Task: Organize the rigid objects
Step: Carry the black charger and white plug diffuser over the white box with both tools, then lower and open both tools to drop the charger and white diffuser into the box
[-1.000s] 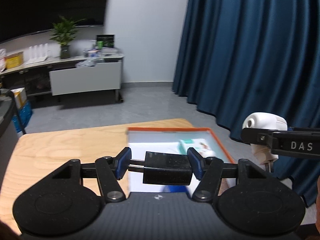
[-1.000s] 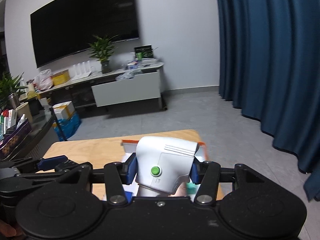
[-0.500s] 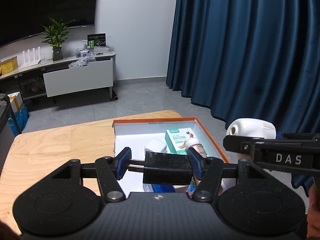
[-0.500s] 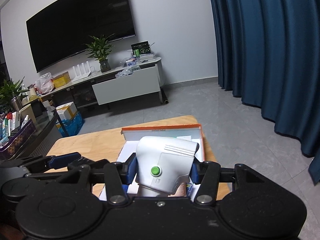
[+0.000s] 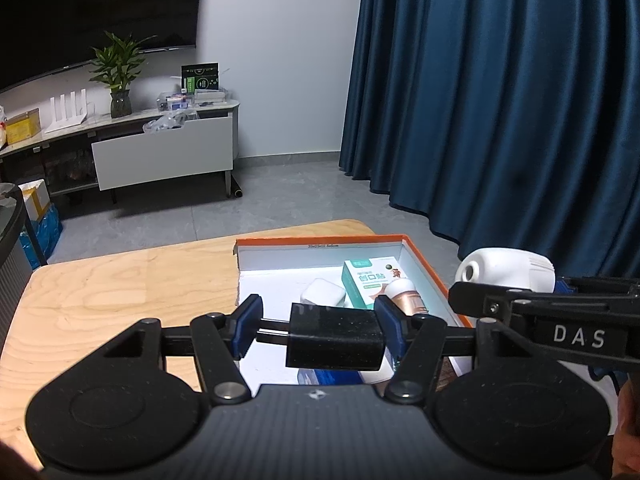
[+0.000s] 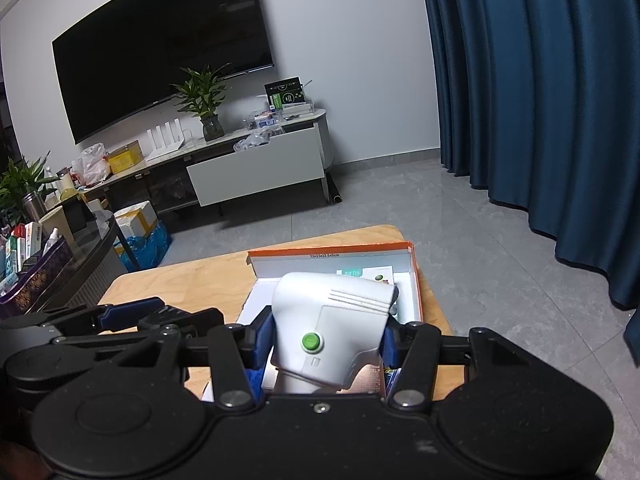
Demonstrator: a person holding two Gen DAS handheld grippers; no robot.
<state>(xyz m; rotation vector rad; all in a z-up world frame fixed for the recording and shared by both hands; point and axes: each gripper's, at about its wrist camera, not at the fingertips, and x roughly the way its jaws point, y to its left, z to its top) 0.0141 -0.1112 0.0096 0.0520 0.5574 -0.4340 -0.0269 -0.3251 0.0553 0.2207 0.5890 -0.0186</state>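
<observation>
Status: task partly done, two items in hand and not yet stowed.

The open box [image 5: 432, 268], orange-rimmed with a white interior, sits on the tabletop [image 5: 120, 292] at its far right corner. Already inside it: a white case [image 5: 322, 293], a teal carton [image 5: 366, 282] and a copper-coloured bottle [image 5: 406, 296] with a white cap. A blue-and-white item lies at the near end, mostly hidden; its kind cannot be told.

The left gripper [image 5: 320, 330] has its fingers pinching a black block [image 5: 334, 336], held above the near part of the box, clear of the contents.

The right gripper [image 6: 326, 338] has its fingers pinching a white thermometer [image 6: 332, 320] with a green button, raised over the box, just beside the left gripper.

Judgement: both held items remain to be lowered into the free floor of the box and let go. The visible tabletop shows no other loose items, so these two look like the last.
</observation>
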